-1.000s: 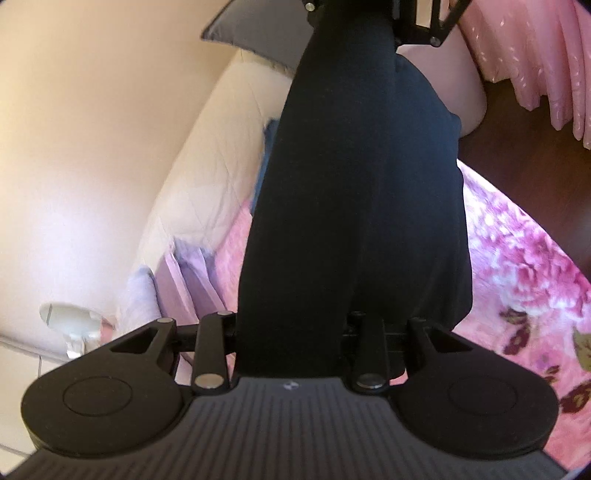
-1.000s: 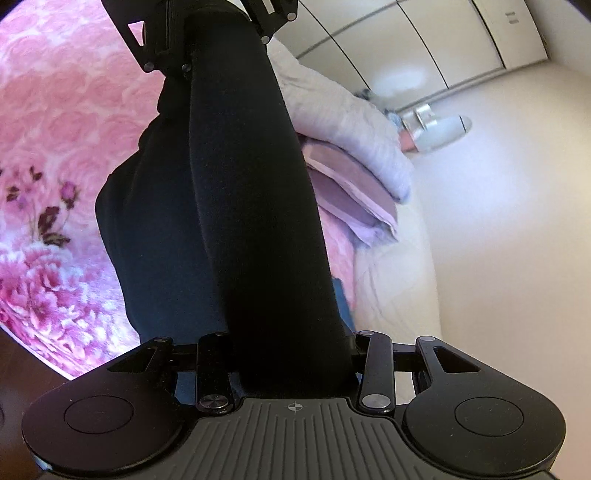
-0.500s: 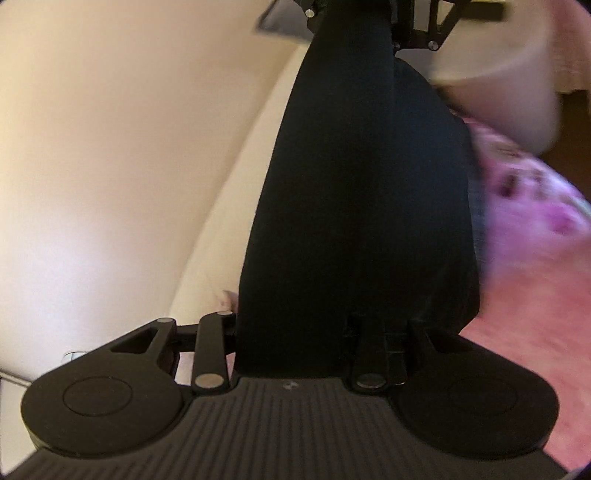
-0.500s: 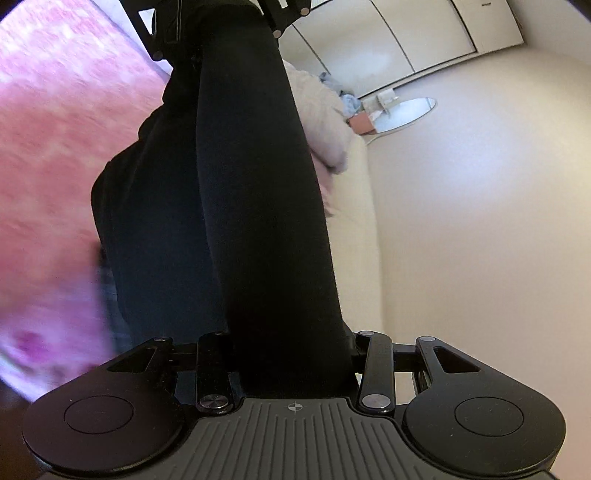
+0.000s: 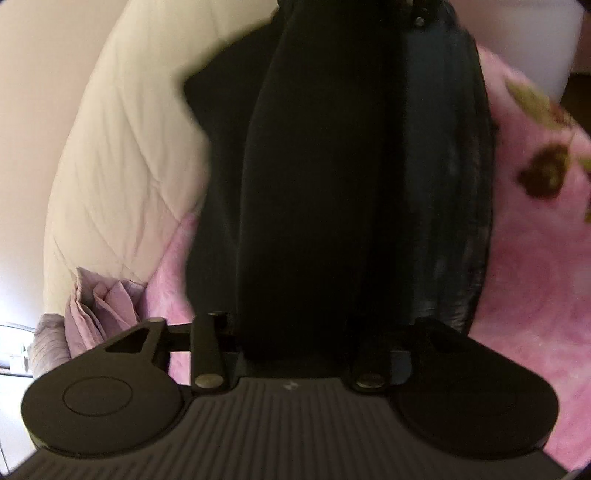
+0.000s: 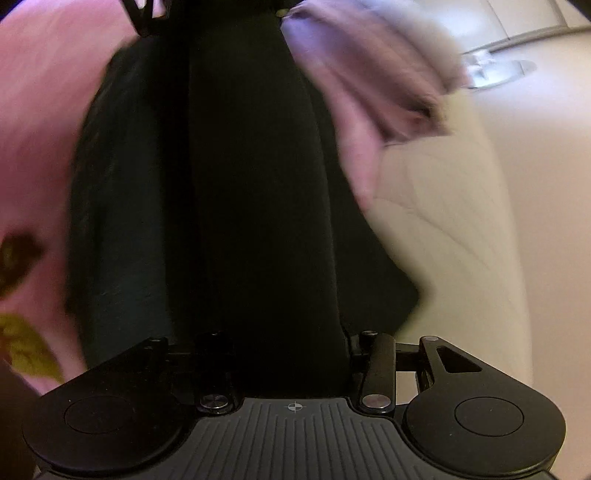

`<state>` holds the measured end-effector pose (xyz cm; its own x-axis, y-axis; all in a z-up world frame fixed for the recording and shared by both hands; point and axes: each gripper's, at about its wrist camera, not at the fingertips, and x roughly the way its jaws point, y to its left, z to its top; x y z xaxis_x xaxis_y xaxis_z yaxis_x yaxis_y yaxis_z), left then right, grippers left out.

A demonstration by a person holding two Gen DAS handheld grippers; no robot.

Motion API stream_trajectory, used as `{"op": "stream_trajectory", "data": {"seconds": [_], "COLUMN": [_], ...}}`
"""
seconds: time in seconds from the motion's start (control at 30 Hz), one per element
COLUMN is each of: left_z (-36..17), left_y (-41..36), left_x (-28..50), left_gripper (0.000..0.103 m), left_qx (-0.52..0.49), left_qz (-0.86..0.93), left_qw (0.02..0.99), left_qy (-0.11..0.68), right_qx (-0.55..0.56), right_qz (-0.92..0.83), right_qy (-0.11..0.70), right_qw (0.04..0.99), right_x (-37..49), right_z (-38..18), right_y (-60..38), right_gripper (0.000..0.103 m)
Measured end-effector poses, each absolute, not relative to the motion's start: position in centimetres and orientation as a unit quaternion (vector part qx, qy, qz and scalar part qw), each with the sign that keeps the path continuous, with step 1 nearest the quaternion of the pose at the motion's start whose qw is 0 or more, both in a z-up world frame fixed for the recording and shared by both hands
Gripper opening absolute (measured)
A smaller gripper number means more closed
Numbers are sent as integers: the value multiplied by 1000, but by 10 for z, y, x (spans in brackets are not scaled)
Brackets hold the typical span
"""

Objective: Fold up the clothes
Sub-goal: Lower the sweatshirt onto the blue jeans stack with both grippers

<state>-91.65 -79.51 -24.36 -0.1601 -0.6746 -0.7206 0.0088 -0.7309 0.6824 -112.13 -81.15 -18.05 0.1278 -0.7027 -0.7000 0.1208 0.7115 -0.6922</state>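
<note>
Black cloth fills the span between the fingers of both claws.

1. Left gripper (image 5: 352, 13): its jaws have just been opening, with the black garment (image 5: 314, 203) lying between them. The fingertips sit at the top edge under the cloth, so I cannot tell whether the pads are pinching it or have let go.
2. Right gripper (image 6: 214, 14): same finding. Its jaws have just been opening with the garment (image 6: 240, 203) between them, and its grip is unconfirmed.
3. Garment: it runs lengthwise along each claw and spreads over the pink floral blanket (image 5: 535, 277). I judge the two claws hold opposite ends to keep it stretched flat for laying down.
4. Surroundings: cream quilted padding (image 5: 122, 166) borders the blanket, with a mauve folded cloth (image 5: 107, 306) beside it, apart from the garment.
5. Assessment: both views are blurred. The widening jaws suggest release onto the blanket, with the folding itself not yet made.
</note>
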Motion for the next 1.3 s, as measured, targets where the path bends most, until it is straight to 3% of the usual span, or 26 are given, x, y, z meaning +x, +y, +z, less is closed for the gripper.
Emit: {"op": "stream_trajectory", "data": {"seconds": [0.13, 0.3, 0.37, 0.43, 0.63, 0.8, 0.93, 1.1, 1.17, 1.23, 1.3], "left_z": [-232, -220, -226, -225, -219, -251, -235, -218, -220, -229, -236], "left_y": [-785, -784, -790, -800, -804, -785, -784, -773, -776, -772, -775], "left_x": [-898, -877, -886, -893, -896, -889, -883, -869, -871, -876, -884], "left_gripper": [48, 49, 43, 40, 38, 41, 49, 50, 48, 47, 47], "left_qx": [572, 560, 566, 571, 532, 558, 558, 564, 571, 577, 584], "left_qz": [-721, -723, -725, -722, -725, -712, -713, -718, -719, -723, -724], "left_qw": [256, 265, 255, 248, 257, 233, 254, 271, 272, 273, 271], "left_qy": [-297, -306, -299, -303, -354, -357, -340, -306, -287, -266, -247], "right_qx": [-268, -276, -245, -211, -207, -235, -228, -211, -177, -142, -121], "right_qz": [-314, -315, -316, -313, -370, -331, -348, -356, -362, -364, -361], "right_qy": [577, 582, 585, 585, 562, 600, 598, 600, 592, 588, 587], "right_qw": [705, 697, 705, 718, 710, 689, 685, 685, 698, 709, 715], "right_x": [-1127, -1132, -1137, -1143, -1164, -1160, -1170, -1187, -1166, -1164, -1163], "right_z": [-186, -168, -162, -155, -129, -175, -162, -146, -153, -162, -172], "right_y": [-790, -775, -780, -787, -768, -737, -724, -697, -703, -712, -717], "right_gripper": [50, 52, 51, 44, 42, 49, 58, 60, 60, 51, 49]}}
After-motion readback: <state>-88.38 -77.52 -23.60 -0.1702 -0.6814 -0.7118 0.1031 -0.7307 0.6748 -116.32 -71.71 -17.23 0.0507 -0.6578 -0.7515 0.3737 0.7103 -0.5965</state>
